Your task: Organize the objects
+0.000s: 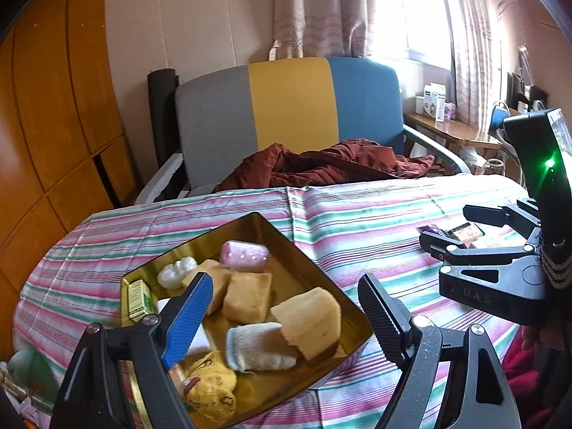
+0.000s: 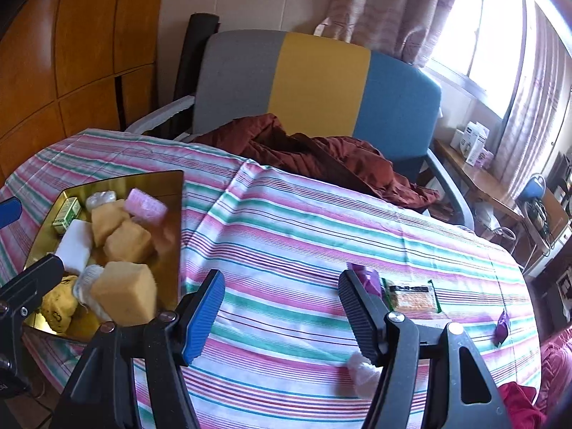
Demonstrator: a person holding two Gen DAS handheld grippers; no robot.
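Left wrist view: left claw [image 1: 286, 307] wide open, holding nothing, above gold tin [image 1: 286, 236] on the striped worktop [image 1: 357, 214]. Tin held yellow sponges [image 1: 307, 318], a pink roll [image 1: 244, 255], a white sock [image 1: 257, 346]. Right claw [image 1: 450, 228] at 3 o'clock, fingers spread.

Right wrist view: right claw [image 2: 282, 311] wide open, empty. Snack packet [image 2: 411, 295] at 2 o'clock, just beside a purple wrapper [image 2: 368, 279]; tin at 9 o'clock.

A tin [image 2: 177, 221] is set on the left of the table [image 2: 293, 236], with sponges [image 2: 123, 295], a sock [image 1: 255, 346] and a small box [image 2: 67, 214] held inside; snack packets [image 2: 411, 295] are laid to the right, and a chair [image 2: 321, 82] is placed behind
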